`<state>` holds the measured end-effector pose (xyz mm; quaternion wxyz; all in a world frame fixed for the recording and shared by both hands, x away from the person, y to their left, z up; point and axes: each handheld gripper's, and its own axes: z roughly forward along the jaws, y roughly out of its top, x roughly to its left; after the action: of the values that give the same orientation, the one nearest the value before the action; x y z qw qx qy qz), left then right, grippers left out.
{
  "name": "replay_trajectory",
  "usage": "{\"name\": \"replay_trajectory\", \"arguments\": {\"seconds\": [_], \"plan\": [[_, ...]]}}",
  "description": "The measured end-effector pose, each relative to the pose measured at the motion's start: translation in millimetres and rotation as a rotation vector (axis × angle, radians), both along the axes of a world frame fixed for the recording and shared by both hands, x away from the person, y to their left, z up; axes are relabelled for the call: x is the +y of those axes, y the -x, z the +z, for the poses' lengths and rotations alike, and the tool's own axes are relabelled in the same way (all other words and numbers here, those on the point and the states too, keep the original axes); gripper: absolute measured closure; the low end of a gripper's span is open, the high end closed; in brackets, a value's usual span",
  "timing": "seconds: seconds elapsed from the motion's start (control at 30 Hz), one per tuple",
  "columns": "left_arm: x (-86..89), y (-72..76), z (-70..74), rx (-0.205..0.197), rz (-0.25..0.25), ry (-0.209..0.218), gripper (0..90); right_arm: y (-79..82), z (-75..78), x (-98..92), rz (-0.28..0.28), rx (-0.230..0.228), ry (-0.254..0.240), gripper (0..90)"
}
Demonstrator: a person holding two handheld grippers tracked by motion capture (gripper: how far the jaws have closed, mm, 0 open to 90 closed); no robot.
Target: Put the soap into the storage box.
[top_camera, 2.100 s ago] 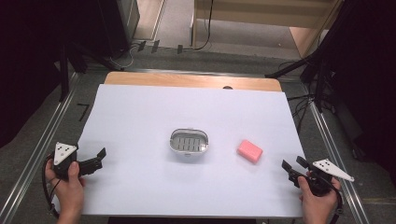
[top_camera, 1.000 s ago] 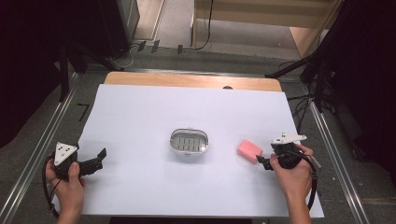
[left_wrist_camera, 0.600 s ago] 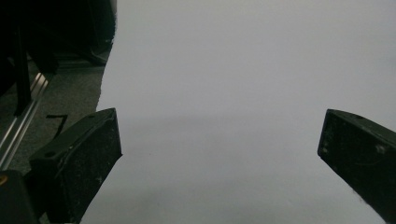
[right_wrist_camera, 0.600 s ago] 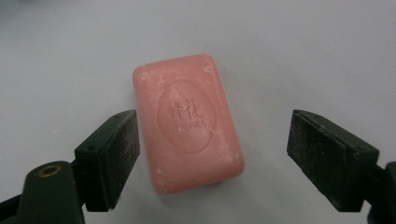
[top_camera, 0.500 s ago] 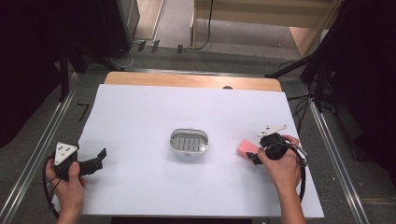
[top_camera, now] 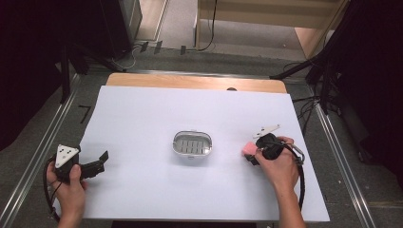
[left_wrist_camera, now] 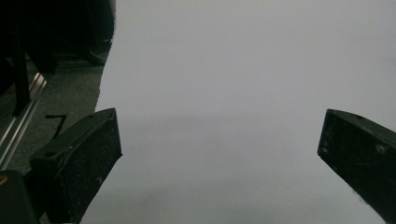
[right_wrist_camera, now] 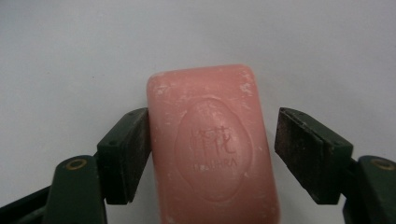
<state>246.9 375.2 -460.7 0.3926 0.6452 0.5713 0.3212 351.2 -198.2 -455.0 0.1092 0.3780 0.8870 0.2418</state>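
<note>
Lying flat on the white table cover [top_camera: 142, 123], the pink soap bar [right_wrist_camera: 212, 144] sits to the right of the centre, with its embossed oval stamp facing up; in the high view the soap bar [top_camera: 248, 150] shows as a small pink patch just beside the right gripper [top_camera: 254, 159], partly covered by it; the right hand [top_camera: 278, 166] grips that tool from behind, its cable looping back along the forearm.

In the right gripper view the two jaws straddle the bar across its short width; the jaw on the left of that view appears to touch the bar's long edge, though contact cannot be confirmed; the jaw on the right stands off with a narrow strip of white surface showing between pad and soap; the jaws have just been closing with the bar between them; the pads do not yet pinch it from both sides; the bar rests on the table, not lifted.

A small metal soap dish [top_camera: 191, 145], oval with a slotted insert, stands at the middle of the table; it is near the bar on its left and apart from it.

The left gripper [top_camera: 97, 164] is held by the left hand [top_camera: 66, 178] at the near left corner of the table, well apart from dish and bar; in the left gripper view its jaws are spread wide with bare white surface between them.
</note>
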Motion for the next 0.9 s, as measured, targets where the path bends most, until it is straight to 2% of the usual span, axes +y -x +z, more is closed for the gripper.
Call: {"name": "replay_trajectory", "arguments": {"seconds": [0.3, 0.5, 0.63, 0.9], "plan": [[-1.3, -0.9, 0.0, 0.010, 0.002, -0.019, 0.2, -2.8, -2.7, 0.7, 0.021, 0.023, -0.015, 37.3], [-1.3, -0.1, -0.1, 0.001, -0.007, -0.018, 0.2, 1.3, -1.8, -1.9, 0.011, 0.018, 0.000, 36.3], [-1.3, -0.9, -0.1, 0.008, -0.004, -0.019, 0.2, 4.9, -5.6, -7.6, 0.001, 0.041, -0.007, 35.8], [-1.4, -0.3, -0.1, 0.005, -0.008, -0.020, 0.2, 7.7, -8.2, -14.5, -0.002, 0.038, -0.056, 38.4]]}}
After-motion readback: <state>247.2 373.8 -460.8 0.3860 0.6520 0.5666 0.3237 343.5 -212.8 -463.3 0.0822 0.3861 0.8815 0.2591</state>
